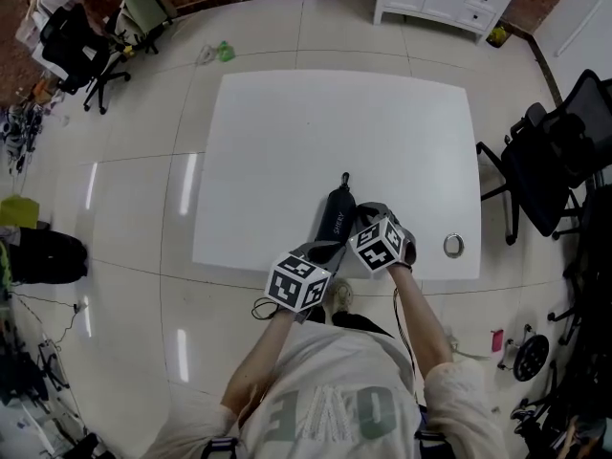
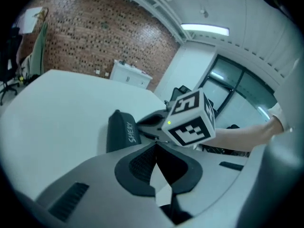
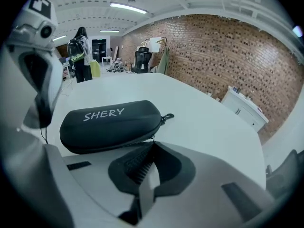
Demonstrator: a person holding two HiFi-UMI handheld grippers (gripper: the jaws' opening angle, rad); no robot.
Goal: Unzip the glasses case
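Judging from the seam at the jaw tips, rate the task as barely started: zip line [image 3: 137,140] closed along the whole visible side of the glasses case [image 3: 111,122], lid down, no gap anywhere. Count the entire unzipping run as still to do.

Right gripper [image 3: 152,145], right gripper view, lower centre of frame: jaws brought fully together, tips touching the case right at the zip line. Cannot confirm a pull tab pinched between them, as any tab is too small to make out. Treat as closed at the seam, not as a proven grip.

Left gripper [image 2: 156,147], left gripper view, lower centre of frame: jaws likewise together, nothing seen between them. Tips aimed toward the near end of the case, left of centre, and toward the right gripper, right of centre. Contact with the case not shown in this view.

Moving outward: case lying flat on the white counter [image 1: 287,142], long axis running up-frame in the head view, close to the counter's lower edge, both grippers crowded at its near end. Small clip [image 3: 167,117] at the far end of the case, resting on the counter. Round fitting [image 1: 453,246] set into the counter at lower right, well apart from the case.

For the next move, expect to need a steady hold on the case body and a sure pinch on the pull before drawing it along the seam.
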